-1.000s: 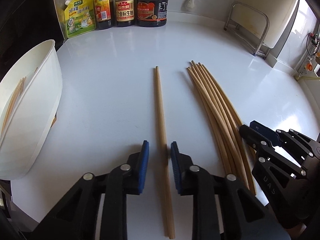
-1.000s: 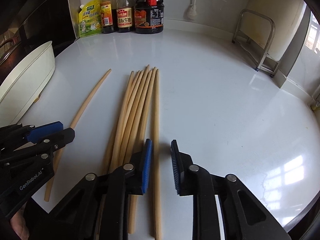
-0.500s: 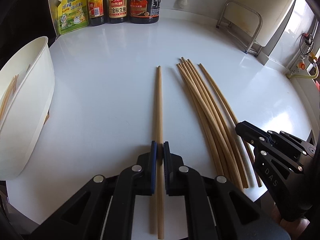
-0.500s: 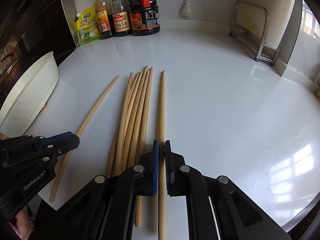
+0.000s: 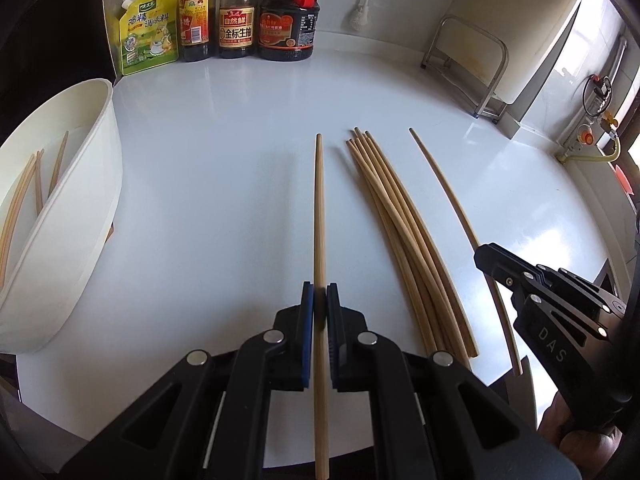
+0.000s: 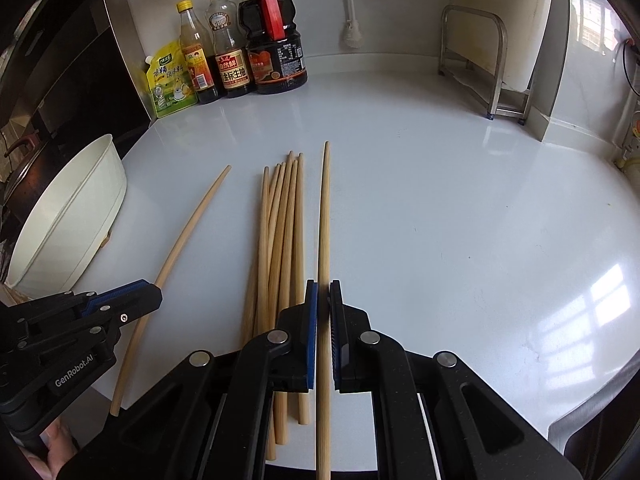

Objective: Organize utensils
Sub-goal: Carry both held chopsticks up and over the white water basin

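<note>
On white counter (image 5: 224,184), both my grippers clamped on one chopstick each.
Left gripper (image 5: 320,304) pinches chopstick (image 5: 319,216), right gripper (image 6: 323,300) pinches another chopstick (image 6: 325,216); loose bundle (image 5: 396,232) lies flat between them. White bin (image 5: 76,216) at left edge holds a few chopsticks (image 5: 20,196). Far back: sauce bottles (image 5: 236,12), seasoning pouch (image 5: 148,32), metal rack (image 5: 468,64).

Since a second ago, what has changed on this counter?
Both claws closed, each on one chopstick: the left claw on its chopstick, the right claw on another chopstick, pulled slightly aside from the bundle. The bundle, white tub and sauce bottles stayed put.
</note>
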A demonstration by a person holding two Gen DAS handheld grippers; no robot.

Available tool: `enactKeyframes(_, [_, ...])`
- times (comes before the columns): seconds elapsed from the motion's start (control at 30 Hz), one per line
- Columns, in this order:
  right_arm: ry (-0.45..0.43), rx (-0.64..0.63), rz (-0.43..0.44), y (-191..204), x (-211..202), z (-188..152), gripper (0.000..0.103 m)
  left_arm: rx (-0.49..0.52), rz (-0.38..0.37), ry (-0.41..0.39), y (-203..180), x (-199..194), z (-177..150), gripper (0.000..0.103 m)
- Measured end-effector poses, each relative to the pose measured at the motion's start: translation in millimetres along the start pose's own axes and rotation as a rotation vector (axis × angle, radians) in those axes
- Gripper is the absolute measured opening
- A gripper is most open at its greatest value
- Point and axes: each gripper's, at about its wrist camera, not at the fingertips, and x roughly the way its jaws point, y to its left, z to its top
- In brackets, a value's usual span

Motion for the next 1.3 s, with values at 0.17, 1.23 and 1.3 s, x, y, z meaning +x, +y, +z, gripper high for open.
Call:
enactKeyframes(0.17, [-0.029,-0.006,0.004,12,-14,2,0.006,-0.003,-0.008,-0.022,7,-16,-1,0.007])
enactKeyframes(1.23, [-0.105,-0.221,0.193,197,-27,61,0.006,-0.144,0.058,-0.279,143,-145,16,0.007])
enactKeyframes(1.3, [-0.1,-0.242,0.212,213,-22,66,0.006,-0.163,0.076,-0.288,157,-149,17,0.007])
